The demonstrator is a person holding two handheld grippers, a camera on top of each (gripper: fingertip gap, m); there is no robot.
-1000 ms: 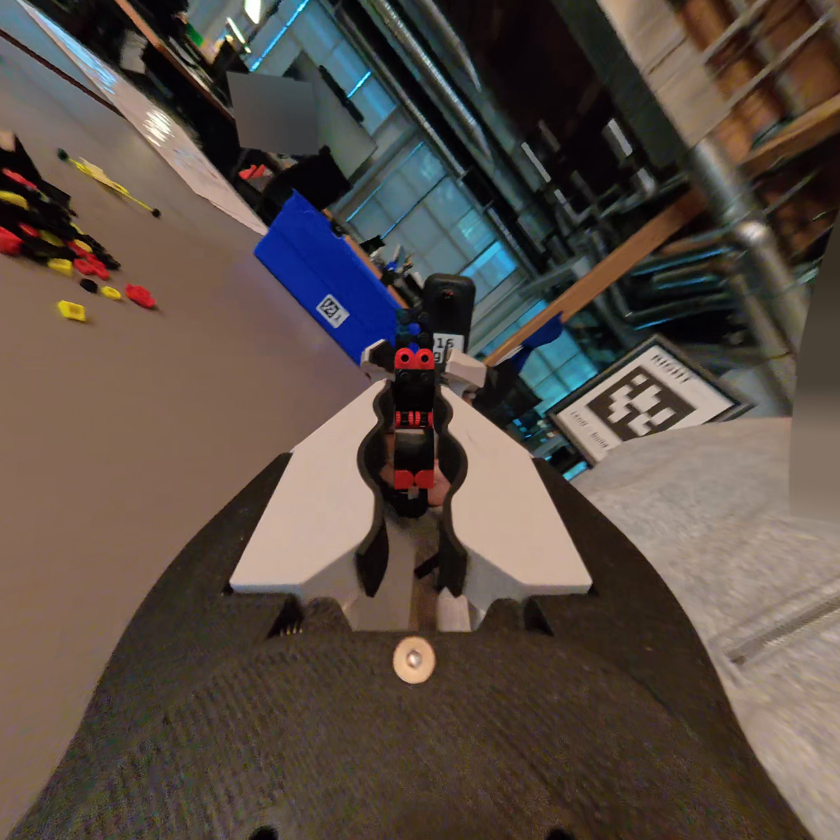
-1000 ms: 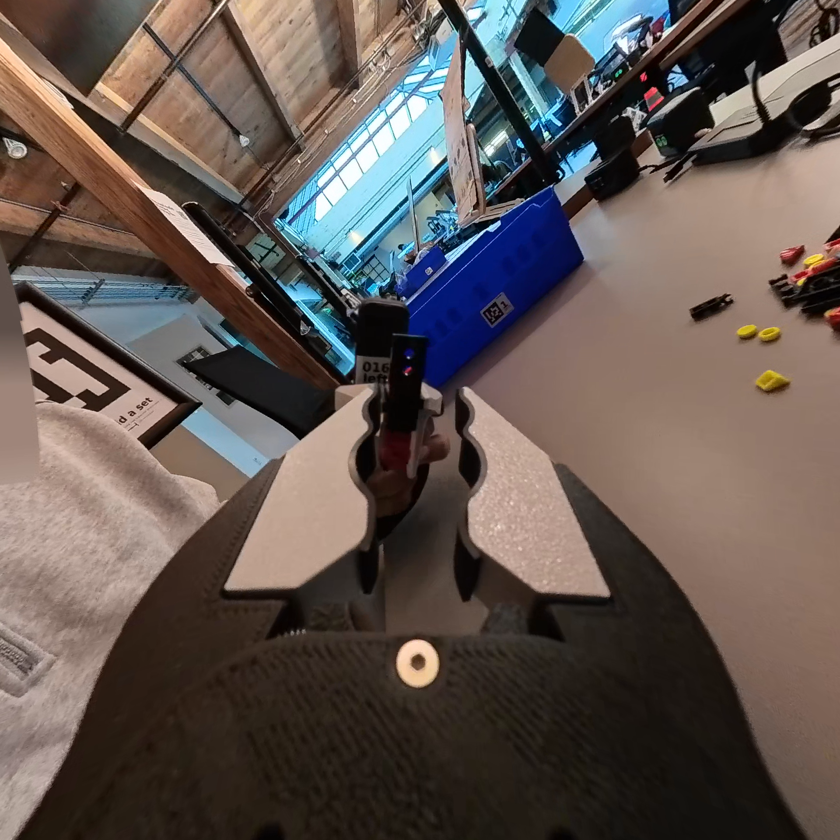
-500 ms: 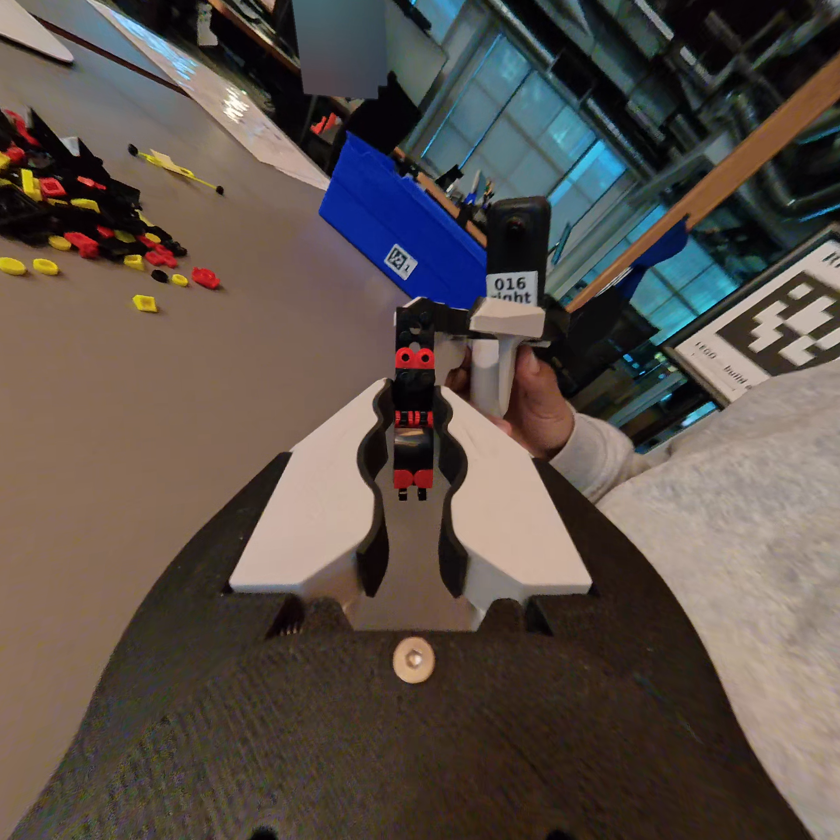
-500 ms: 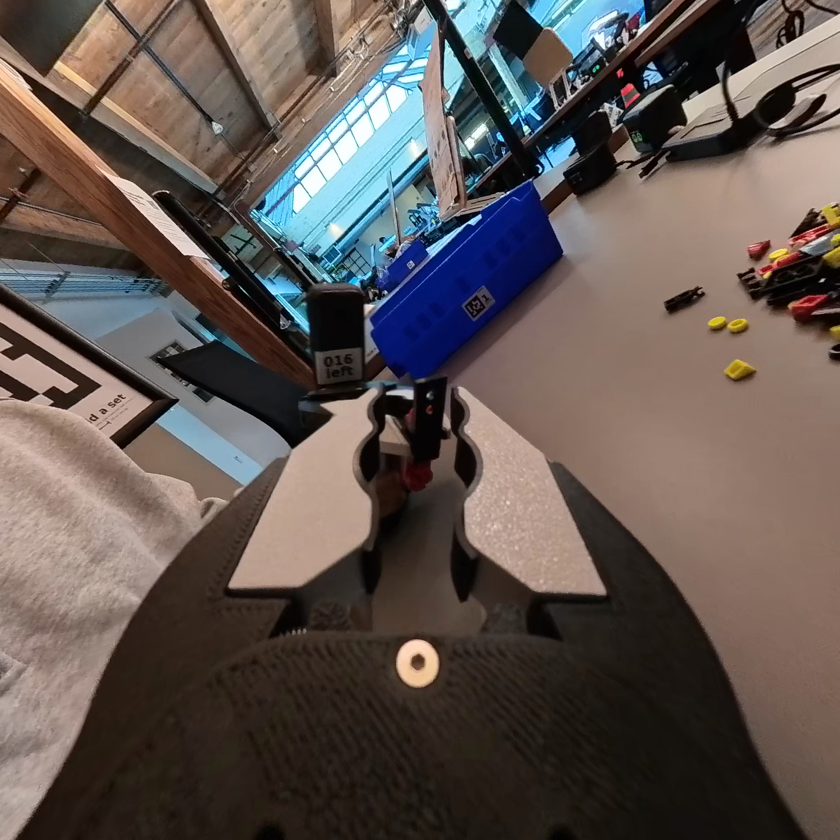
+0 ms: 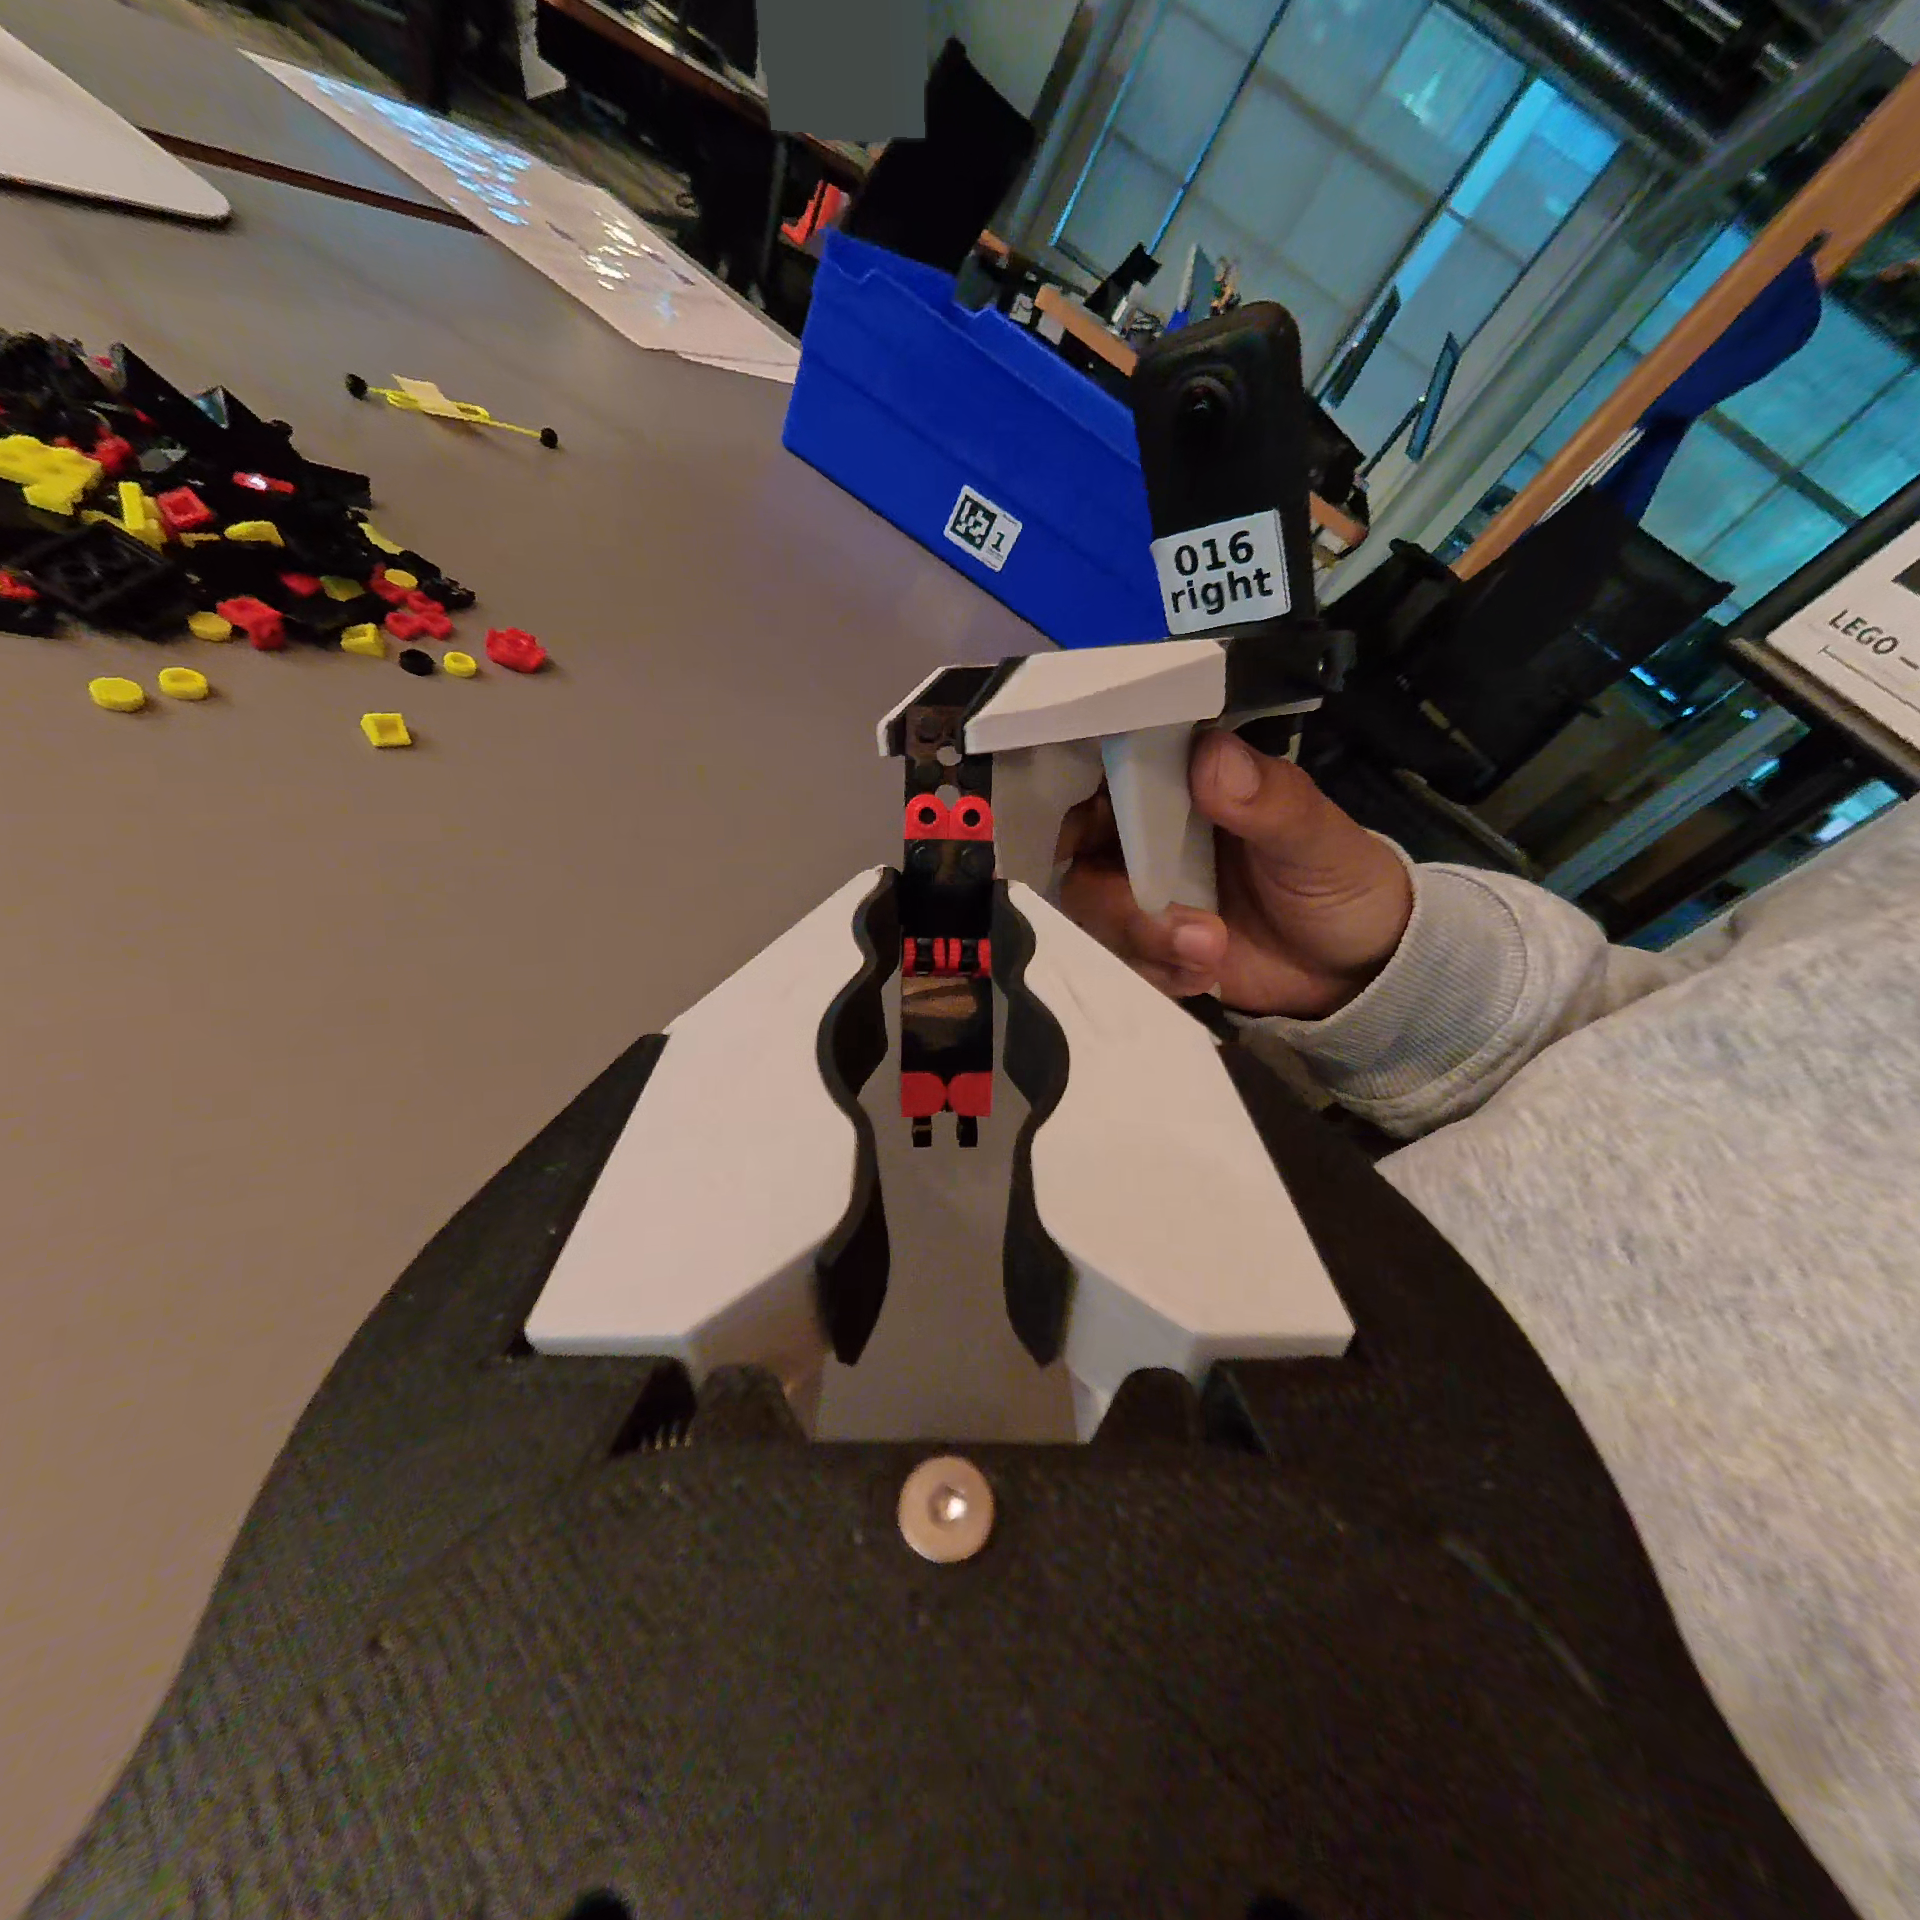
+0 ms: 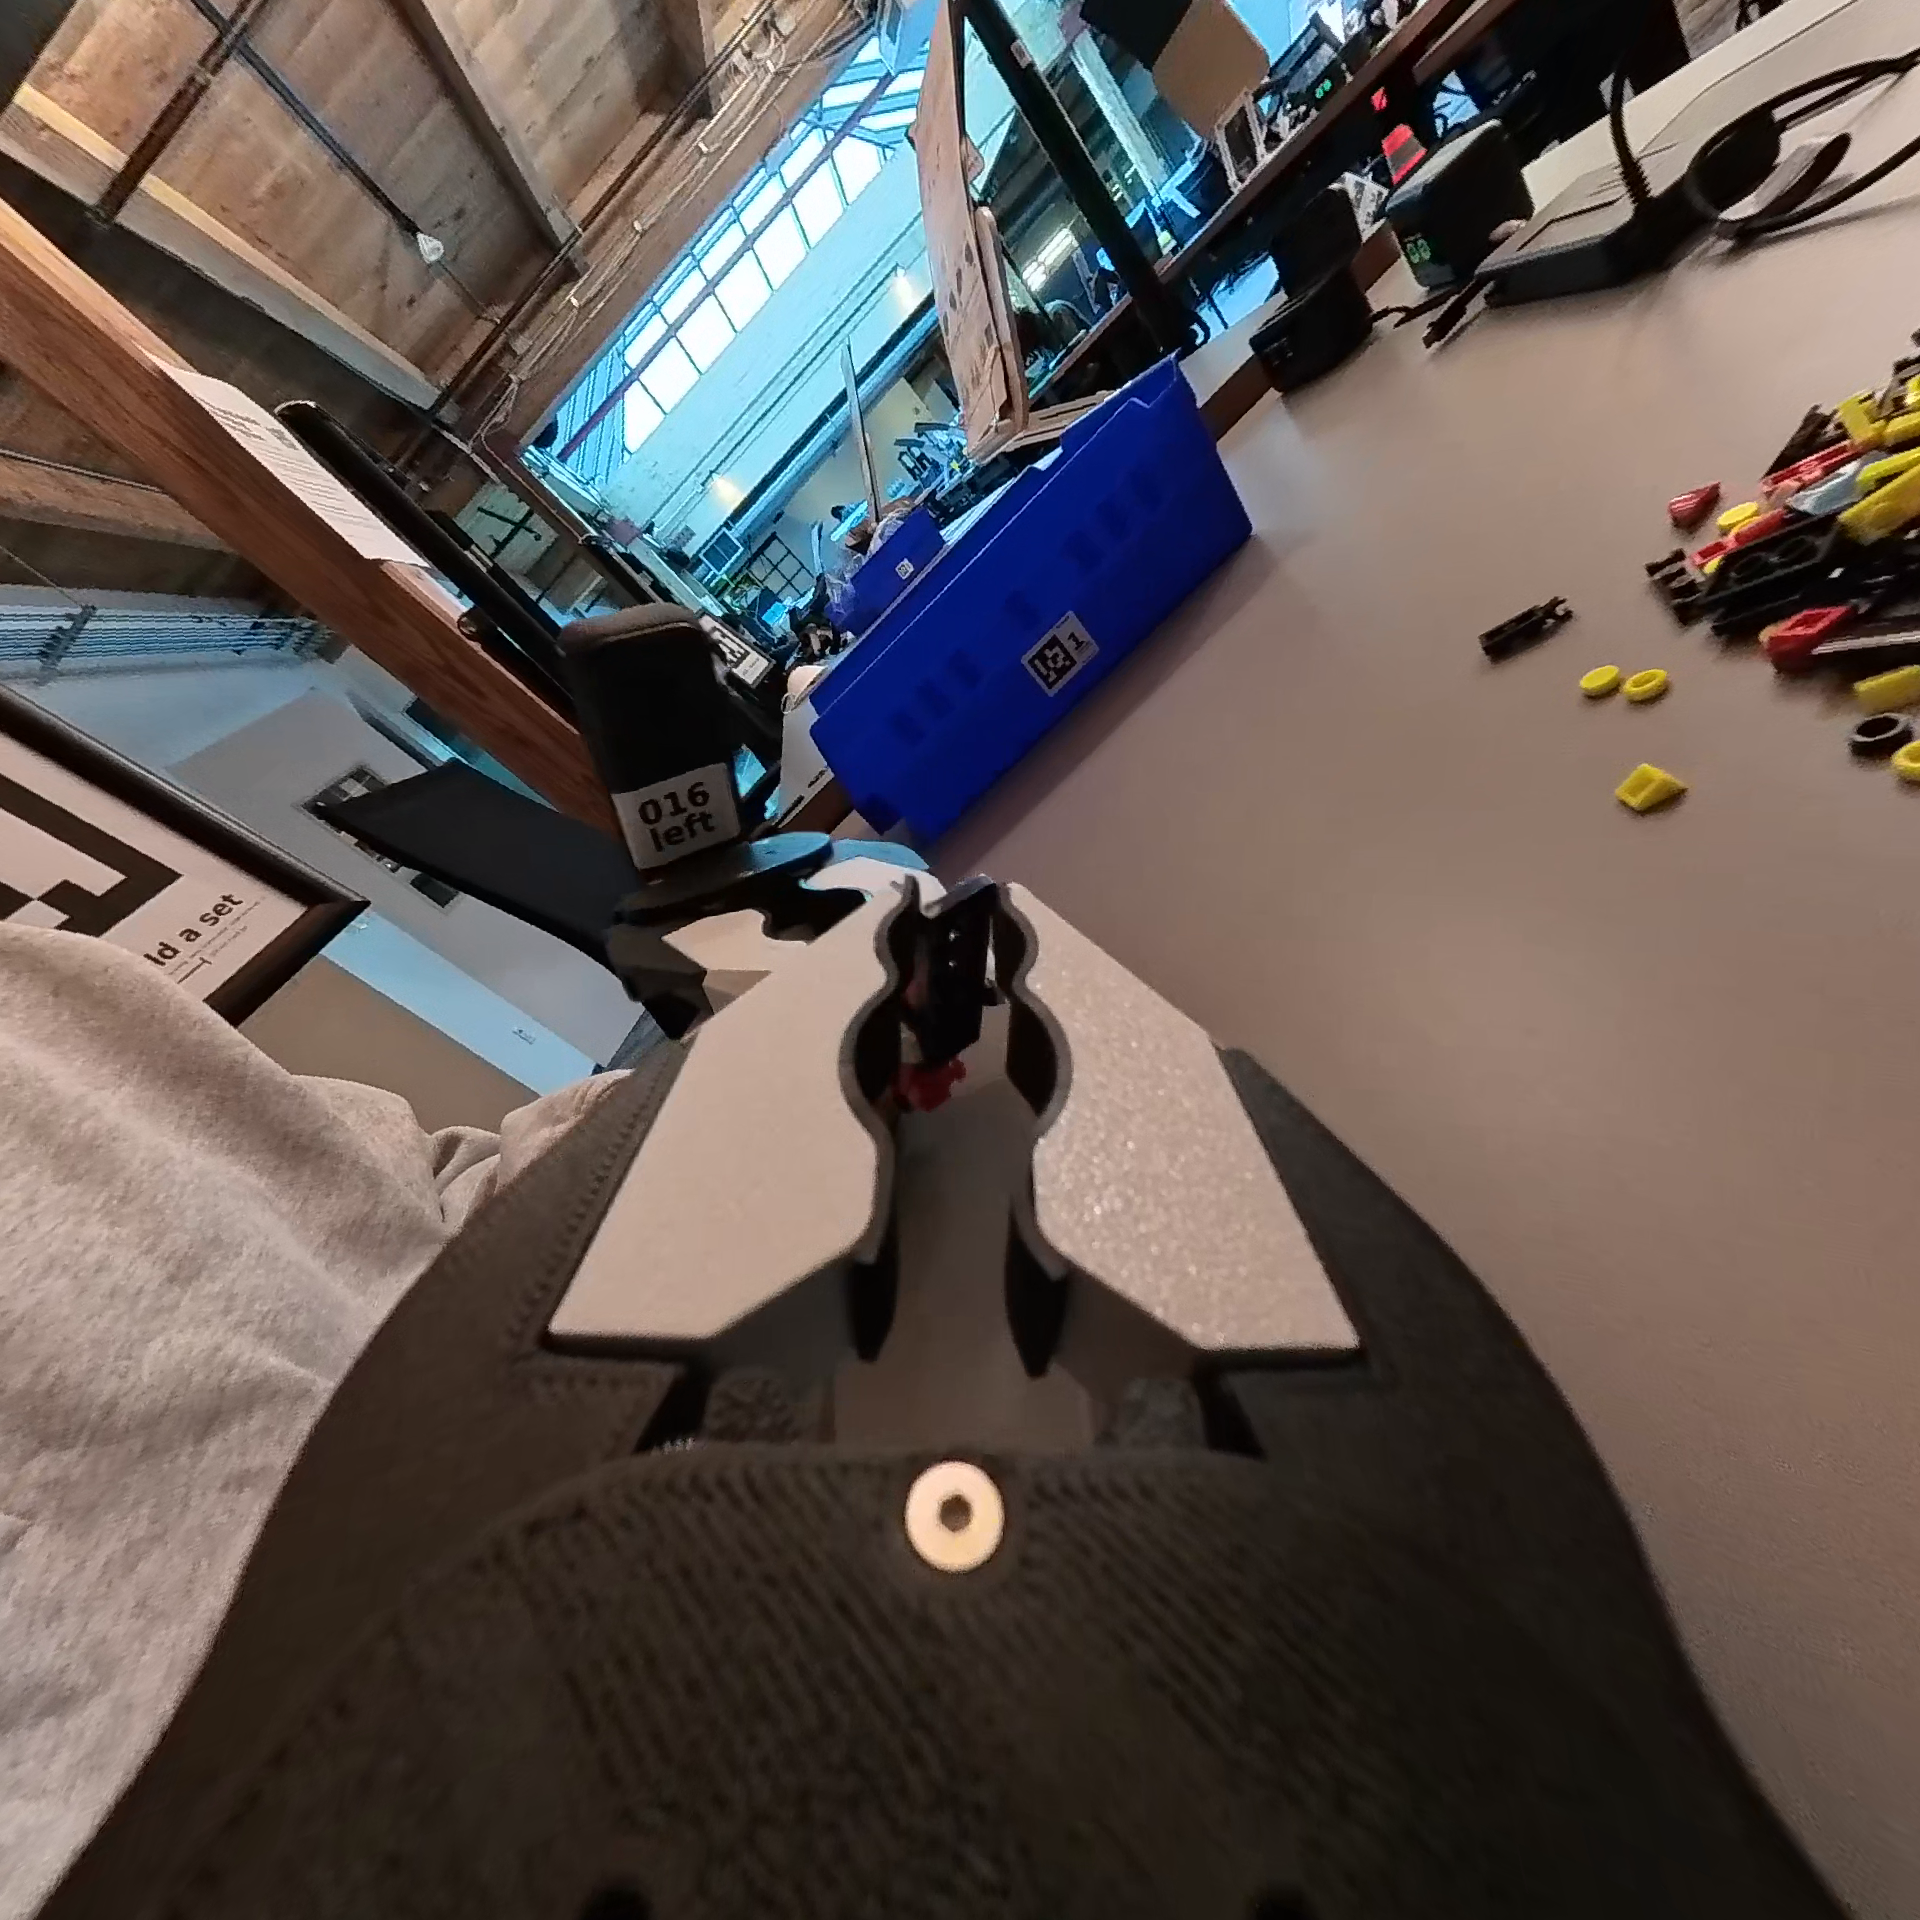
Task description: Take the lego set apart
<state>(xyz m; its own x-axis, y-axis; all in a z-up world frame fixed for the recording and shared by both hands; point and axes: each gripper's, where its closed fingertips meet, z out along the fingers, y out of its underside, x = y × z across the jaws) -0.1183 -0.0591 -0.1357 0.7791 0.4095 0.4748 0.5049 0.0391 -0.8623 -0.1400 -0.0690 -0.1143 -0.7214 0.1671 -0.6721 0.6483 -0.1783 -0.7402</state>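
left claw (image 5: 943,914) clenched on black-red lego piece (image 5: 943,997), held up off bench (image 5: 623,831). long axis runs straight out along fingers. right claw (image 5: 940,727) crosses from right, pinching far tip, so guess pull goes along axis. loose bricks (image 5: 208,540) far left.

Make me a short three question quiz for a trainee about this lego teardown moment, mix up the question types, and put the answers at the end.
1. True or false: the left gripper is shut on the black and red lego piece.
2. Multiple choice: where is the pile of loose lego parts lying? A) inside the blue bin B) on the table C) in the person's hand
3. Fill in: the right gripper grips the far end of the same ____.

Key: 1 true; 2 B; 3 lego piece.
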